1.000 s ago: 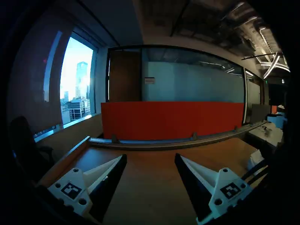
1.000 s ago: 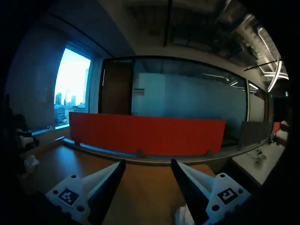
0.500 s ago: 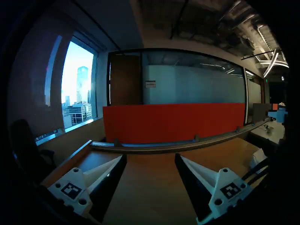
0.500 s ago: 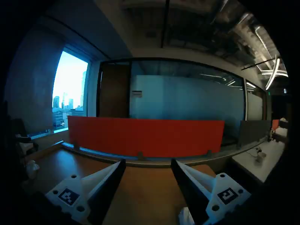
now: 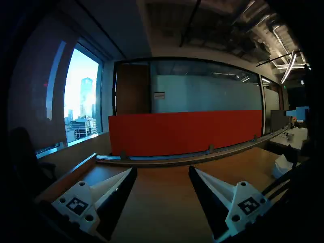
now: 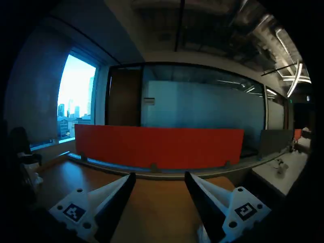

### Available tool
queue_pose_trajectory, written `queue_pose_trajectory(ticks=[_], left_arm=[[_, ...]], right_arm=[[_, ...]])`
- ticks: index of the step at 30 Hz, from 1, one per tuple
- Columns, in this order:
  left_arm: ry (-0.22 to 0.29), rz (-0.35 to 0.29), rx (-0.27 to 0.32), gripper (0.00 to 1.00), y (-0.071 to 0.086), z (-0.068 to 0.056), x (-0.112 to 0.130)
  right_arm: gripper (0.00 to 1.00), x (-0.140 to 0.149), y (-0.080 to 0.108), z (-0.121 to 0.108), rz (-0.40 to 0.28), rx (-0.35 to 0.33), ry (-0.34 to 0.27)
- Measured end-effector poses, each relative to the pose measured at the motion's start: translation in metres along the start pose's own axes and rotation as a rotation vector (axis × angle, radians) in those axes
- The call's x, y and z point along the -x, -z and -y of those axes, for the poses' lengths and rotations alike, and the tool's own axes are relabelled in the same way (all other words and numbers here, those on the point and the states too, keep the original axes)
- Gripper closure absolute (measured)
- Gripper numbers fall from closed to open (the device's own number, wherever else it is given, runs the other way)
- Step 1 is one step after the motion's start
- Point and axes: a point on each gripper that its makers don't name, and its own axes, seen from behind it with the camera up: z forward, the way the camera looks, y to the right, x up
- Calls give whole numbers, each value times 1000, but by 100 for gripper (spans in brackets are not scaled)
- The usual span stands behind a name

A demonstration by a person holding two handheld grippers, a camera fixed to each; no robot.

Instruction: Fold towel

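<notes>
Left gripper view rides low over the wooden desk [image 5: 162, 202], looking level along the left gripper [image 5: 162, 168], straight at the red partition [image 5: 184, 131] across the desk, with the window [image 5: 81, 101] off to its left. Right gripper view sits just as low behind the right gripper [image 6: 159, 174], facing the same way, window again at left. Both views share the desk, the partition, the window, the glass wall [image 5: 206, 93] behind it and the ceiling light strips [image 5: 289, 67]
</notes>
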Motion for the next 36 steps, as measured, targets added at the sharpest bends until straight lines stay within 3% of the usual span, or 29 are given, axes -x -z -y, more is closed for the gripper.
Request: queue_pose_trajectory(ticks=[6, 12, 24, 36], left_arm=[[-20, -7, -12, 6, 1, 11, 31], [-5, -11, -23, 6, 1, 19, 63], [18, -21, -36, 6, -1, 24, 121], [35, -32, -65, 6, 0, 37, 150]], right_arm=[[7, 8, -1, 4, -4, 2, -13], [7, 32, -3, 4, 25, 22, 8], [7, 61, -5, 17, 14, 21, 25], [7, 74, -6, 24, -3, 18, 21]])
